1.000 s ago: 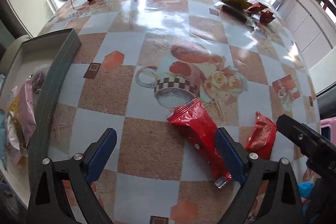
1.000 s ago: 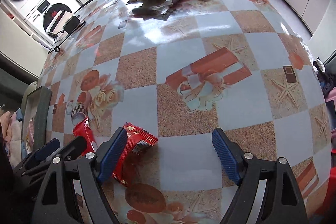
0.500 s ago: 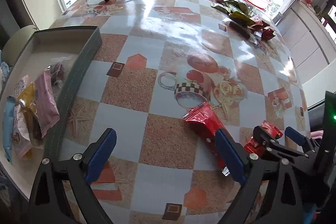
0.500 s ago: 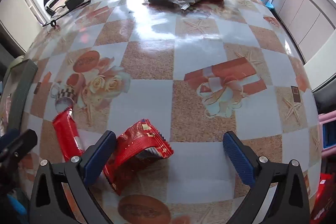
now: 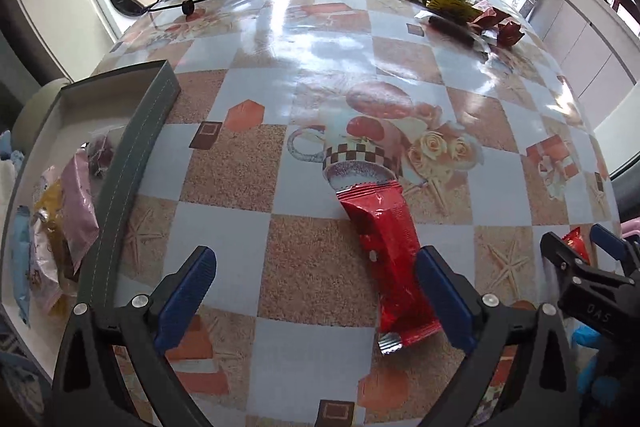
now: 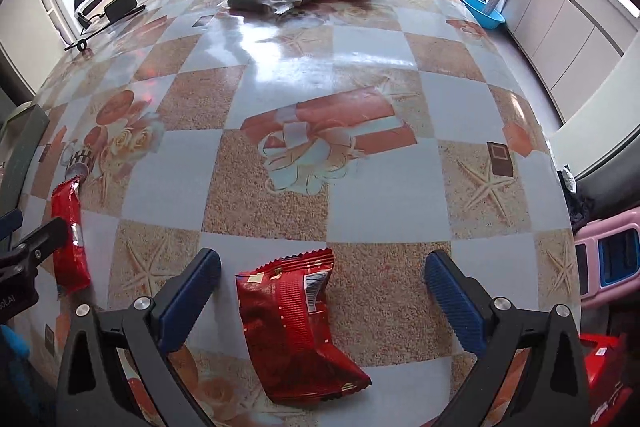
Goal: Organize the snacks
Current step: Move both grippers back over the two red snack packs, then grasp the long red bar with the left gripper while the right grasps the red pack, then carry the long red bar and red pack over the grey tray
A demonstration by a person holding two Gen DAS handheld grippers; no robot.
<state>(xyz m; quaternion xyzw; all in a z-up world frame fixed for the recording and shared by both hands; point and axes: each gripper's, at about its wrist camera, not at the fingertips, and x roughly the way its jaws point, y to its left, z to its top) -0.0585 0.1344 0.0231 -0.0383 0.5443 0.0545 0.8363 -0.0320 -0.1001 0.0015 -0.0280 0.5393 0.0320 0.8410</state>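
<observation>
Snack packets (image 6: 296,327) flat near table edge (image 6: 568,211), tongs (image 6: 320,301) spread

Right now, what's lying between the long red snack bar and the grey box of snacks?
Nothing but bare tablecloth lies between the long red snack bar and the grey box; the left wrist view shows this, with the open left hand-held gripper above it.

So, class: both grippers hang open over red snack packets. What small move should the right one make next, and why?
Probably lower the right gripper and close it: the wide red packet already lies flat on the table between its open fingers, untouched, so it seems lined up for a grasp.
</observation>
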